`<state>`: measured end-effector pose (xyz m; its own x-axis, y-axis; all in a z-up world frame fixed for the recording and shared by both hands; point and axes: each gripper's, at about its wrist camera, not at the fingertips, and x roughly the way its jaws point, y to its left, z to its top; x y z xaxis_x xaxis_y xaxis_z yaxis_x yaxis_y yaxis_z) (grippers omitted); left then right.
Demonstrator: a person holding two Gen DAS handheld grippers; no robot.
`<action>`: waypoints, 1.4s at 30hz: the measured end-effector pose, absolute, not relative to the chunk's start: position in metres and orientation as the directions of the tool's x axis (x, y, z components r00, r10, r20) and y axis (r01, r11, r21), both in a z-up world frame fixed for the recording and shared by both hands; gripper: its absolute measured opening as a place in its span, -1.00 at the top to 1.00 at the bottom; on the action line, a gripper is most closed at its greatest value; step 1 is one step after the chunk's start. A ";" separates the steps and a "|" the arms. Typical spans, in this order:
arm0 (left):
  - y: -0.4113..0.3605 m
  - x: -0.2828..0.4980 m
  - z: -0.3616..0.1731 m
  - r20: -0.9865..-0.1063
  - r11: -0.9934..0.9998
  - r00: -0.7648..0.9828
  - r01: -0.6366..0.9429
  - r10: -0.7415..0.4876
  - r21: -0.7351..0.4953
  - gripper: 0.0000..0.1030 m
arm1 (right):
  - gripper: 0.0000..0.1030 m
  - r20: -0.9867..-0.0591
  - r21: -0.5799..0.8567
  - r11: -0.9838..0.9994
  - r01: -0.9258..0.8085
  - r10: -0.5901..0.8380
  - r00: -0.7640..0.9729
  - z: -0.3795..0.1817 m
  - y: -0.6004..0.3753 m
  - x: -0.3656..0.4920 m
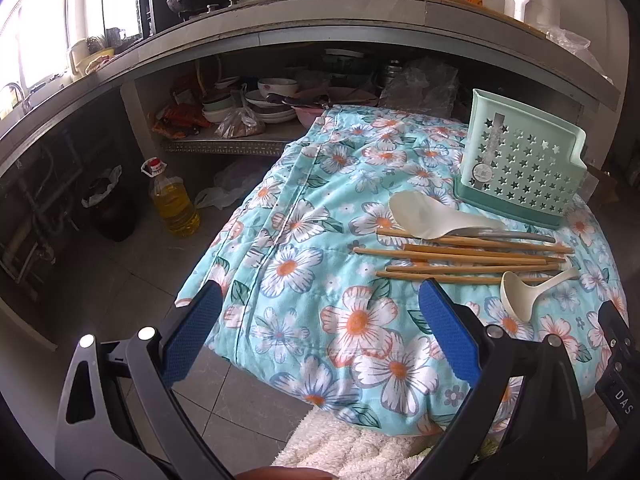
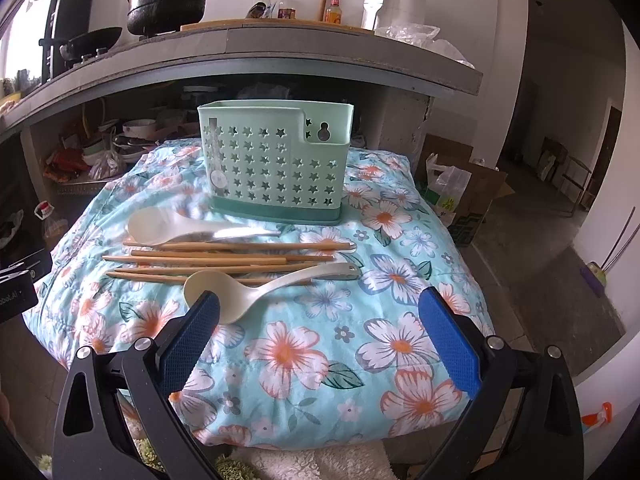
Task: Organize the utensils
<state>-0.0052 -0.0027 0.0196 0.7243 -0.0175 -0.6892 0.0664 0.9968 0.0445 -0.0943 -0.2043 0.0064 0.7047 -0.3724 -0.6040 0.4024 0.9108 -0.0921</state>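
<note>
Utensils lie in a loose row just in front of the mint holder [image 1: 520,160] on the floral quilt [image 1: 340,320]: a rice paddle [image 1: 424,214], wooden chopsticks [image 1: 460,258] and a cream ladle [image 1: 524,294]. The left gripper [image 1: 320,300] hangs wide and empty, well short of the holder.

From the right wrist, the holder [image 2: 272,156] stands upright, with the paddle [image 2: 160,224], chopsticks [image 2: 224,258] and ladle [image 2: 224,292] before it. The right gripper [image 2: 320,304] gapes wide, empty, its left pad just beside the ladle's bowl.

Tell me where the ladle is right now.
The ladle lies on the floral quilt, nearest the camera in the right wrist view, just past the right gripper, its handle crossing the chopsticks in front of the green holder.
</note>
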 end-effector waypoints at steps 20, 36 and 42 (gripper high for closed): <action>-0.005 -0.007 0.017 -0.693 0.995 0.719 0.093 -0.047 0.028 -0.84 | -0.88 -0.599 -0.096 0.911 0.401 -0.375 0.708 0.007 -0.204 -0.094; -0.008 -0.006 0.012 -0.704 0.994 0.708 0.102 -0.055 0.025 -0.84 | -0.88 -0.607 -0.093 0.913 0.398 -0.368 0.704 0.004 -0.204 -0.092; -0.006 -0.006 0.010 -0.708 0.995 0.704 0.099 -0.052 0.024 -0.84 | -0.88 -0.610 -0.091 0.913 0.397 -0.366 0.703 0.002 -0.205 -0.092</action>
